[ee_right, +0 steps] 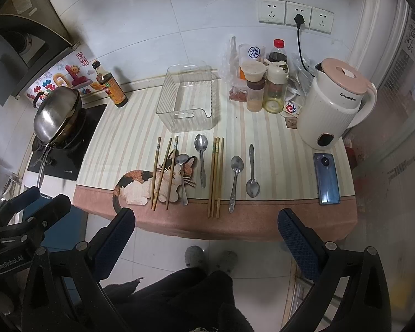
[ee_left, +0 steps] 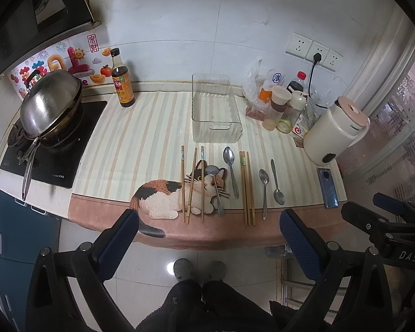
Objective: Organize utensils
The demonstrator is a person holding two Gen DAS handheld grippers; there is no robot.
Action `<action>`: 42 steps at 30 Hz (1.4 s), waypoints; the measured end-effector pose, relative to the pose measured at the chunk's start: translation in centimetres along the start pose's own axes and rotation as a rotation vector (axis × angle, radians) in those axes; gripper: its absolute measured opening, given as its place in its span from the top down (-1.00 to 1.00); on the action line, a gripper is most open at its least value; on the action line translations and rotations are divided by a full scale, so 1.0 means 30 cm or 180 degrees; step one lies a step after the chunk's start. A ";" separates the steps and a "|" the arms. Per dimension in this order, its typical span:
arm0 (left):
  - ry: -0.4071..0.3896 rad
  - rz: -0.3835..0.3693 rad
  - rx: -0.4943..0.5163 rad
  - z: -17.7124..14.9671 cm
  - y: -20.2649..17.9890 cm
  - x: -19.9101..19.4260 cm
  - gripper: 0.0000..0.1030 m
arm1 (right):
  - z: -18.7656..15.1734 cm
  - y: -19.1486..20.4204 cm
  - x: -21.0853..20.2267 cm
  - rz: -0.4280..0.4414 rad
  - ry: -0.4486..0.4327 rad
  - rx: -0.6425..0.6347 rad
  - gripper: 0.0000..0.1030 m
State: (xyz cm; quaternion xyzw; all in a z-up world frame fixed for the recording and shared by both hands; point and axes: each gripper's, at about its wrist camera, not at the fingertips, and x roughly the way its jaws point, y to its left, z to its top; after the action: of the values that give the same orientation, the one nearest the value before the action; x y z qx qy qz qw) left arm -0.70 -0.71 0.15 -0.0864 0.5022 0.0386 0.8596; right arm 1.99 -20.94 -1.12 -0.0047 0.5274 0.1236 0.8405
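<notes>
The range hood [ee_left: 36, 2] is cut off by the left wrist picture's edge. Behind the kettle [ee_right: 334, 105], packets are mostly hidden. Bottle labels [ee_right: 114, 90] are too small to read, and the window [ee_right: 395, 127] at right is blurred

1. Cream tablecloth [ee_right: 130, 135] with pale beige stripes, pink border, calico cat print [ee_right: 141, 185] in orange, black, white.
2. Tan wooden chopsticks [ee_right: 215, 177]; silver spoons [ee_right: 201, 160].
3. Clear ribbed bin [ee_right: 186, 101].
4. White ribbed kettle [ee_right: 332, 105], pink lid.
5. Blue phone [ee_right: 326, 178].
6. Blue-padded black fingers [ee_right: 116, 235].
</notes>
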 end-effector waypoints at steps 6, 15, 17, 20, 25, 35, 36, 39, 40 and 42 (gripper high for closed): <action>-0.0001 -0.0002 -0.0002 0.001 0.000 0.000 -1.00 | -0.005 -0.004 -0.006 -0.0008 0.0003 -0.0009 -1.00; 0.0000 -0.0010 0.0000 -0.011 -0.006 -0.010 -1.00 | -0.011 -0.006 -0.009 -0.0008 -0.0002 -0.0011 -1.00; 0.0001 -0.0011 -0.0003 -0.012 -0.006 -0.011 -1.00 | -0.011 -0.007 -0.012 -0.0010 -0.0005 -0.0017 -1.00; 0.0001 -0.0012 0.0000 -0.013 -0.007 -0.011 -1.00 | -0.019 -0.008 -0.013 -0.0011 -0.0011 -0.0025 -1.00; -0.0003 -0.0009 -0.0004 -0.021 -0.013 -0.016 -1.00 | -0.022 -0.007 -0.016 -0.0010 -0.0018 -0.0029 -1.00; -0.0006 -0.0013 -0.0005 -0.019 -0.011 -0.016 -1.00 | -0.023 -0.009 -0.042 0.0000 -0.0038 -0.0050 -1.00; -0.0010 -0.0013 -0.0003 -0.022 -0.014 -0.019 -1.00 | -0.022 -0.006 -0.043 0.0002 -0.0037 -0.0050 -1.00; -0.0011 -0.0015 -0.0003 -0.025 -0.019 -0.029 -1.00 | -0.020 -0.004 -0.046 0.0006 -0.0039 -0.0051 -1.00; -0.0008 -0.0013 -0.0005 -0.024 -0.017 -0.026 -1.00 | -0.015 -0.002 -0.047 0.0004 -0.0036 -0.0050 -1.00; -0.0012 -0.0008 -0.0002 -0.025 -0.020 -0.027 -1.00 | -0.011 -0.002 -0.045 0.0003 -0.0036 -0.0030 -1.00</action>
State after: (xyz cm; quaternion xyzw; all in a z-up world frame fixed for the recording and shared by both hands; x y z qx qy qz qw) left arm -1.65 -1.43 0.57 -0.0872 0.5004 0.0380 0.8605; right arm 1.15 -21.31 -0.07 -0.0078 0.5221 0.1266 0.8434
